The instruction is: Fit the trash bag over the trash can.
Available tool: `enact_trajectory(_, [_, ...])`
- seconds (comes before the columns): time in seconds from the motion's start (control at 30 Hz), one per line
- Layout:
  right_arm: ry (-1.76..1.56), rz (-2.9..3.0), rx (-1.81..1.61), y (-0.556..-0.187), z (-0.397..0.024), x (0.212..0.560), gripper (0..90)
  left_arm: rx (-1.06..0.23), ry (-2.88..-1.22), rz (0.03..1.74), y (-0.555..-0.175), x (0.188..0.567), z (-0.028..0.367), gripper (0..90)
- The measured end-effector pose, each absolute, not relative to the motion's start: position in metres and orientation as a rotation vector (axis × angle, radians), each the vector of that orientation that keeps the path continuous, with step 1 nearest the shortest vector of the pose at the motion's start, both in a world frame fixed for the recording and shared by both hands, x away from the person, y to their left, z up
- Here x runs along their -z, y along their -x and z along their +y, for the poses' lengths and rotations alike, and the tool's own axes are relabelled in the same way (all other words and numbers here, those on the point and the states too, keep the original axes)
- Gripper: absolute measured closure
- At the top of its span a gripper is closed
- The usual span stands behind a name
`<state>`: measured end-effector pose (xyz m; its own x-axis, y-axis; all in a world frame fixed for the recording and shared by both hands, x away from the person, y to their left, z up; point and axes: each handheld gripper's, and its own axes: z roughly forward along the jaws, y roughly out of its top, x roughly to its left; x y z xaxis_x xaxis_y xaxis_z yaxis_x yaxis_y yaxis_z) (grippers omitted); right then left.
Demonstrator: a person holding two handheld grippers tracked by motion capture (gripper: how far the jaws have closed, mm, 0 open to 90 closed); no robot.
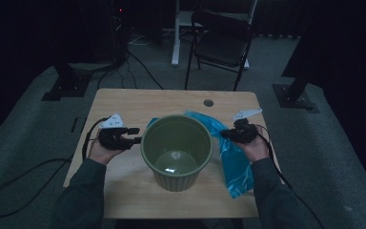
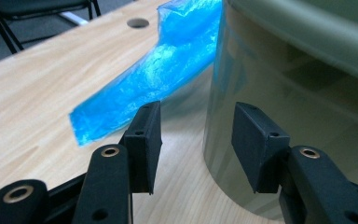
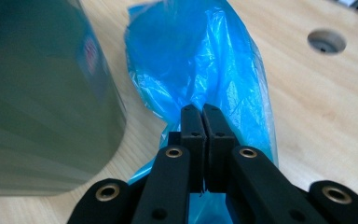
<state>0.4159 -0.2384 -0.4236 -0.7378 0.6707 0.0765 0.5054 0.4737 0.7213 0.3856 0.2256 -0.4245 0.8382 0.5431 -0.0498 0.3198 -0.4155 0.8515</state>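
Jaws of the left gripper [image 2: 196,144] stand spread, gripping nothing, the green bin [image 2: 307,93] just ahead and to their right on the worktop [image 2: 37,102]. Jaws of the right gripper [image 3: 203,122] are pressed together, pinching the blue plastic bag [image 3: 205,56], which lies beneath and ahead of them beside the bin.

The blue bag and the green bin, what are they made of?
The blue bag looks like thin plastic film: crinkly, shiny and a little see-through. The green bin seems to be hard, smooth plastic with a slight gloss; a light patch glints off its floor, and its wall shows faint ribs.
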Motion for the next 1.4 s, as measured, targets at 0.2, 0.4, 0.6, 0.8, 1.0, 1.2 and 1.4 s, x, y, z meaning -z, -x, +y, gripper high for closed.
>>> enact_trajectory(0.2, [-0.968,2.486,-1.153,-0.417,-0.235,0.395,89.0,-0.287,-2.007,0.611,-0.383,0.408,0.230,52.8])
enact_trajectory(0.4, [-0.904,2.473,-1.183,-0.417,-0.225,0.369,89.0,-0.293,-2.009,0.584,-0.382,0.398,0.226,52.6])
enact_trajectory(0.6, [-0.855,2.475,-1.207,-0.416,-0.216,0.352,89.0,-0.296,-2.021,0.579,-0.380,0.399,0.223,52.8])
enact_trajectory(0.8, [-0.790,2.494,-1.240,-0.413,-0.203,0.332,89.1,-0.292,-2.023,0.578,-0.384,0.399,0.219,52.7])
enact_trajectory(1.0, [-0.733,2.507,-1.253,-0.413,-0.187,0.319,89.1,-0.299,-2.025,0.564,-0.388,0.398,0.207,52.8])
enact_trajectory(1.2, [-0.674,2.521,-1.261,-0.412,-0.169,0.308,89.1,-0.328,-1.994,0.556,-0.391,0.392,0.200,52.7])
enact_trajectory(1.4, [-0.594,2.554,-1.275,-0.412,-0.142,0.298,89.2,-0.403,-1.967,0.560,-0.389,0.383,0.195,50.5])
